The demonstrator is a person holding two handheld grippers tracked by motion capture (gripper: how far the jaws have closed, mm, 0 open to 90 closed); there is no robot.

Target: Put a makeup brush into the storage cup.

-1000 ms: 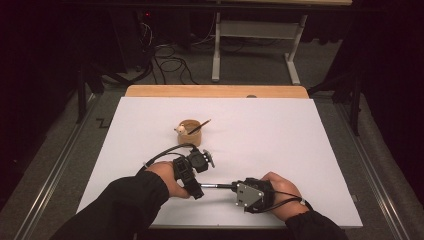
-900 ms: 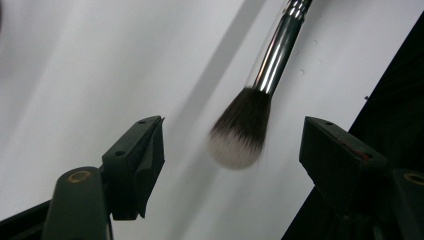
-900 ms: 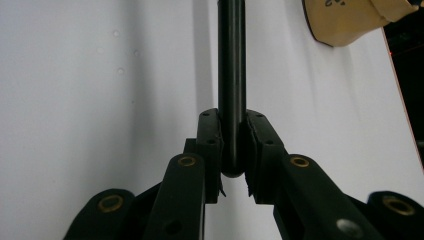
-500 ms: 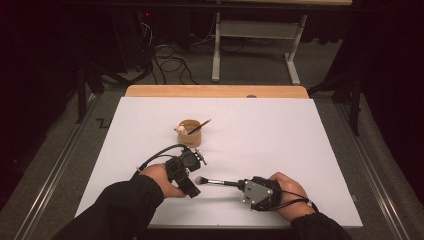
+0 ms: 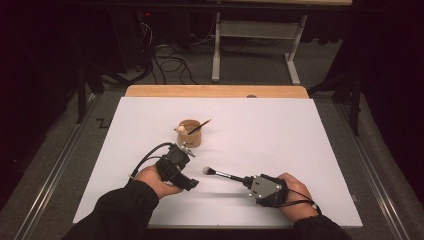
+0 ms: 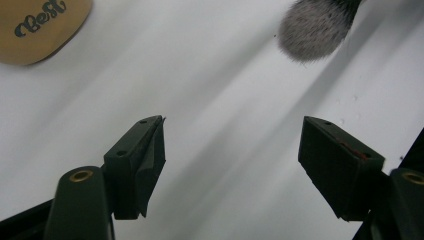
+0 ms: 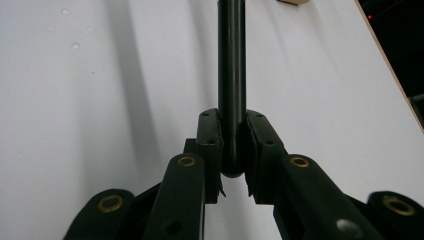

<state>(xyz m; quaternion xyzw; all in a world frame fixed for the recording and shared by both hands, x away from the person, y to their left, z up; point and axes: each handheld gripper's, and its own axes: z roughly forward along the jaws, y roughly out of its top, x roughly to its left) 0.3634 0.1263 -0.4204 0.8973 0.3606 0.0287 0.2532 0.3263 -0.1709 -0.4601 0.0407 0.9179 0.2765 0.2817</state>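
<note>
A: One brush is the thing in play, a black-handled makeup brush held level just above the white worktop, bristles pointing toward the person's left. A second ago both grippers were bunched together on it; now they have drawn apart.

B: Who has it?

A: The right gripper. In the right gripper view its jaws are clenched on the butt end of the handle. The left gripper has let go and slid back toward the near-left; in the left gripper view its jaws stand wide with nothing between them, and the bristle head sits off beyond them.

B: So a hand-over?

A: That is my reading: the brush has passed to the right side, and the left is free.

B: Where does it go next?

A: Probably the small wooden cup just beyond the left gripper, which already holds what looks like another slim brush and something pale, though that is too small to tell for sure.
</note>
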